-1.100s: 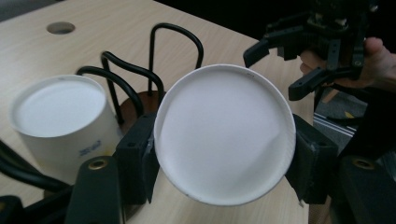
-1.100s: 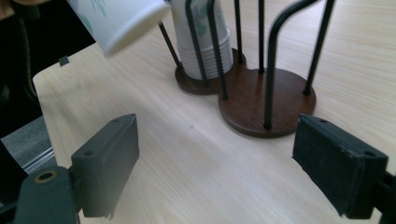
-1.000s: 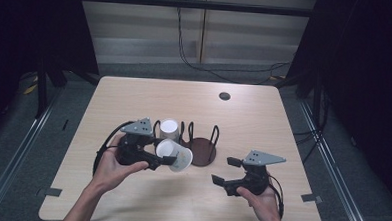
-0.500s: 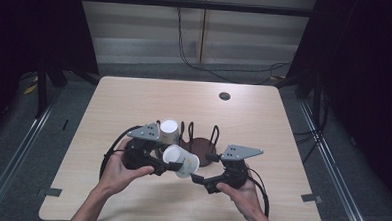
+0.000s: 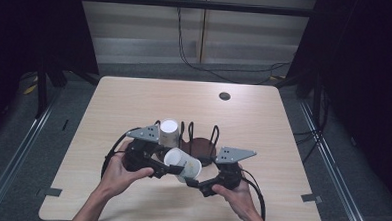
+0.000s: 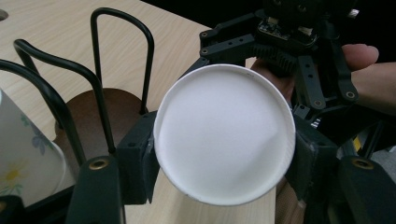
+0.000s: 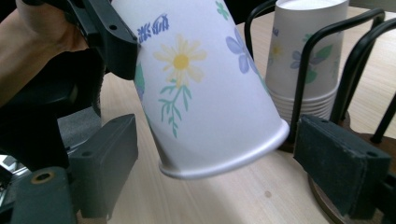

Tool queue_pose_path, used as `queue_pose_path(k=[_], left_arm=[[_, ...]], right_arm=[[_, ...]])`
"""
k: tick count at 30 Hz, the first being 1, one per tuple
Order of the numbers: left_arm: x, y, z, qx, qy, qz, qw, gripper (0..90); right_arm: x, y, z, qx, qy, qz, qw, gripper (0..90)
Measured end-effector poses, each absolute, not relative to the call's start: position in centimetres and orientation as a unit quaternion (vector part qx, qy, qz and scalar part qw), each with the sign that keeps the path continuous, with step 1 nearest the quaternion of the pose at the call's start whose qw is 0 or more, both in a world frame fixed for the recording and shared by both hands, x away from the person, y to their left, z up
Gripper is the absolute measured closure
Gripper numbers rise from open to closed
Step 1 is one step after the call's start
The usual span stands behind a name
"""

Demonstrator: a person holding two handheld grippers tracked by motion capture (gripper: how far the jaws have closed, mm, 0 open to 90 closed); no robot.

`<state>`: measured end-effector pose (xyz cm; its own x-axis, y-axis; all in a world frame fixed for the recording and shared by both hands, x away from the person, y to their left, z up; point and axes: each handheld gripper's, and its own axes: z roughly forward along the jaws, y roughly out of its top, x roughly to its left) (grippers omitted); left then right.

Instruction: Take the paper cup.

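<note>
A flower-printed paper cup (image 5: pixel 182 163) was held tipped on its side above the near middle of the surface (image 5: pixel 263 118), clamped by the left claw (image 5: pixel 157 165), whose jaws were drawn in tight against the cup's sides. In the left gripper view the cup's white round base (image 6: pixel 224 133) was seen end-on, pinched between the two black pads (image 6: pixel 135 161). The right claw (image 5: pixel 199 182) was brought up to the cup's rim end from the near right; in the right gripper view its jaws stood apart on either side of the cup (image 7: pixel 205 88), with a clear gap to each pad (image 7: pixel 343 161), so nothing was gripped by it. Just behind the cup, a black wire rack (image 5: pixel 197 140) on a dark round base (image 5: pixel 202 148) was seen standing near the middle of the surface, and a stack of matching cups (image 5: pixel 168 132) was seen set upright, base up, in its left part. A small dark disc (image 5: pixel 224 96) was seen lying well apart, toward the far right corner. The person's hands (image 5: pixel 118 172) were seen entering over the near edge.
</note>
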<state>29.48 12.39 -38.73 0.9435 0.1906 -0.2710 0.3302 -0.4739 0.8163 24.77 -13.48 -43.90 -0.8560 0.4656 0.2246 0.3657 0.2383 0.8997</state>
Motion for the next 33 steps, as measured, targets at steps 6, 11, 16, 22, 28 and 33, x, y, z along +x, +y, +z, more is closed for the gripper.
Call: queue_pose_path(k=[6, 11, 16, 22, 28, 33], left_arm=[[29.20, 12.08, -38.61, 0.856, 0.144, -0.077, 0.491, 36.8], [28.91, 11.76, -38.37, 0.855, 0.139, -0.083, 0.493, 36.8], [29.07, 11.83, -38.31, 0.852, 0.139, -0.091, 0.497, 36.7], [29.35, 12.03, -38.60, 0.848, 0.146, -0.106, 0.497, 36.8], [29.48, 12.12, -38.65, 0.846, 0.151, -0.101, 0.501, 35.4], [29.38, 12.10, -38.87, 0.846, 0.146, -0.096, 0.503, 34.0]], right_arm=[[24.78, -13.09, -43.96, 0.249, 0.787, 0.563, 0.037, 13.4], [24.64, -12.83, -44.04, 0.238, 0.789, 0.566, 0.036, 14.0], [24.35, -12.71, -43.94, 0.229, 0.790, 0.567, 0.049, 18.3], [24.29, -12.57, -44.05, 0.226, 0.794, 0.562, 0.052, 21.0], [24.22, -12.52, -44.09, 0.228, 0.797, 0.556, 0.063, 25.2], [24.21, -12.54, -44.15, 0.228, 0.800, 0.552, 0.064, 27.0]])
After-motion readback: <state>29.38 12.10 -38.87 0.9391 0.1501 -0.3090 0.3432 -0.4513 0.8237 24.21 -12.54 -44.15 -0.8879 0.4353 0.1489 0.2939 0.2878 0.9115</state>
